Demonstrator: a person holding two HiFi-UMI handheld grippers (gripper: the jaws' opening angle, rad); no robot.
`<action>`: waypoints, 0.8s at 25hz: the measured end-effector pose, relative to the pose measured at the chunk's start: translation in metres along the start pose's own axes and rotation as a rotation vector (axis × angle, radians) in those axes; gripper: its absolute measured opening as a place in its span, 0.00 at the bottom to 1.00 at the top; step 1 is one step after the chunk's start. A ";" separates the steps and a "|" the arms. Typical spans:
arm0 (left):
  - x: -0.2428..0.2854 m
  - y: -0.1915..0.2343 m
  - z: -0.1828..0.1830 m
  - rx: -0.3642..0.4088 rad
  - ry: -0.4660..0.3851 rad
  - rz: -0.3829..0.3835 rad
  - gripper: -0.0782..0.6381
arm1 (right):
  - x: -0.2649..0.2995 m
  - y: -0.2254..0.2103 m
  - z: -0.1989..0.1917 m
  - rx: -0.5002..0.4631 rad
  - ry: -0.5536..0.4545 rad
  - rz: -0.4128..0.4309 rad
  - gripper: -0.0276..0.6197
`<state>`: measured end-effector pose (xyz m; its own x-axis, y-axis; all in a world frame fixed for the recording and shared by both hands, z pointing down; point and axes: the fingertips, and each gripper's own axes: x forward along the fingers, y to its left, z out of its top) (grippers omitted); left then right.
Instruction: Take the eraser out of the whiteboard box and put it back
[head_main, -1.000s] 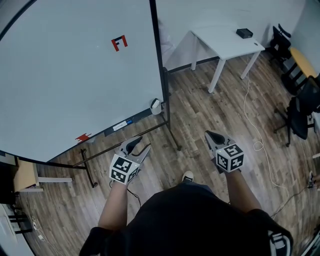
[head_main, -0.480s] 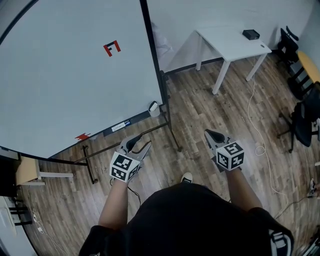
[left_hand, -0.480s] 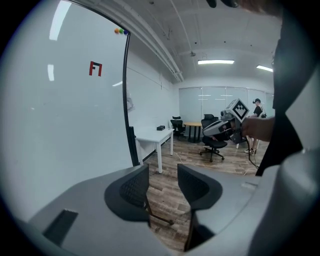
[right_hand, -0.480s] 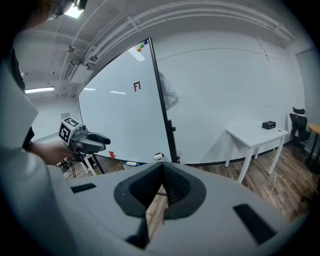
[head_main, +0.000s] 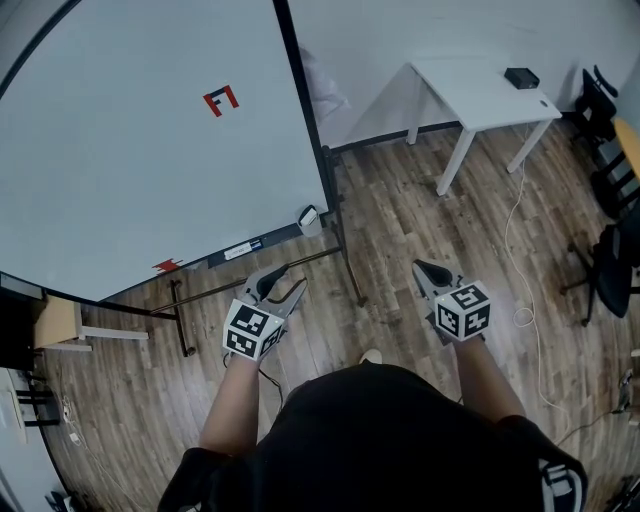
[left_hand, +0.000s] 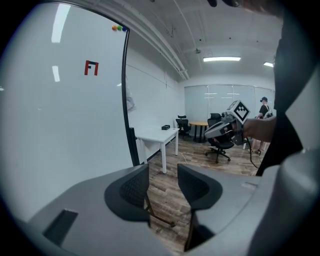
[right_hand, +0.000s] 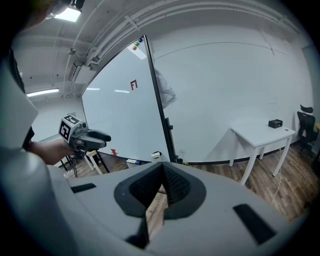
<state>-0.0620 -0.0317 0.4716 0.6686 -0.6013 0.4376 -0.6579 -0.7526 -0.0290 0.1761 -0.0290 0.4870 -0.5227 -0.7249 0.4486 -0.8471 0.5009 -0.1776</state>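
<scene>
- Head view showed a small white whiteboard box (head_main: 309, 216) fixed at the lower right corner of the whiteboard (head_main: 130, 130), just beside the stand's dark upright post. The eraser itself was too small to make out, so I judged it sat inside the box.
- I expected the eraser to be light, with a stiff back and a soft felt face, and not fragile. Pinching it across its narrow sides, above the box rim, seemed the best hold.
- Along the board's bottom edge ran the tray (head_main: 220, 260), with a marker (head_main: 243, 249) lying on it, apart from the box.
- My left tool (head_main: 284, 282) hovered over the wooden floor (head_main: 400, 200) just below the tray, its jaws moderately apart with nothing between them.
- My right tool (head_main: 425, 270) hung well apart from the box, its jaws pressed together and empty.
</scene>
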 end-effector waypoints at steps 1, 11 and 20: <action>0.001 -0.001 0.001 -0.002 0.001 0.005 0.37 | 0.000 -0.003 0.000 -0.003 0.002 0.005 0.04; 0.014 -0.005 0.005 -0.004 0.016 0.030 0.37 | 0.009 -0.018 0.003 -0.003 0.005 0.043 0.04; 0.020 -0.005 0.016 -0.010 -0.027 0.037 0.37 | 0.002 -0.023 0.004 -0.029 0.024 0.046 0.04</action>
<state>-0.0393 -0.0440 0.4658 0.6528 -0.6359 0.4117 -0.6857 -0.7270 -0.0357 0.1935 -0.0441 0.4883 -0.5579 -0.6896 0.4618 -0.8191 0.5470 -0.1726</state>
